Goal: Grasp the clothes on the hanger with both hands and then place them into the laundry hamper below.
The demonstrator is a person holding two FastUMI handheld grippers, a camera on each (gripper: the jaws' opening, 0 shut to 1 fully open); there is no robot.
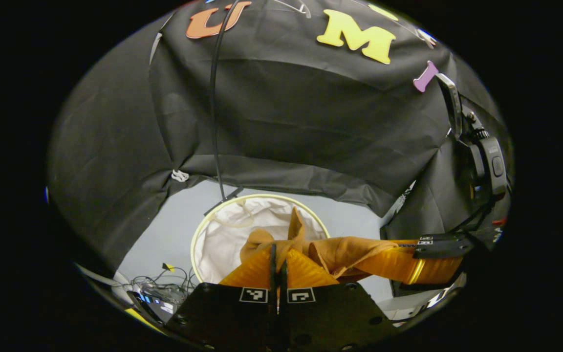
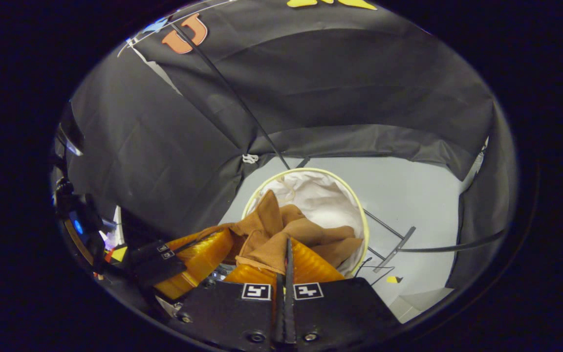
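Note:
A brown garment hangs bunched between my two grippers, just above the open mouth of the laundry hamper, a round bin with a white liner and a yellow rim. My left gripper is shut on one end of the cloth. To its right, my right gripper holds the other end. In the right gripper view, the right gripper is shut with the garment draped over its fingers. The left gripper is close at its left. Folds of cloth dip inside the hamper.
A thin black stand pole rises behind the hamper, and its feet rest on the grey floor. Loose cables lie to the hamper's left. A black device on a mount stands at the right. The black cloth wall closes in all around.

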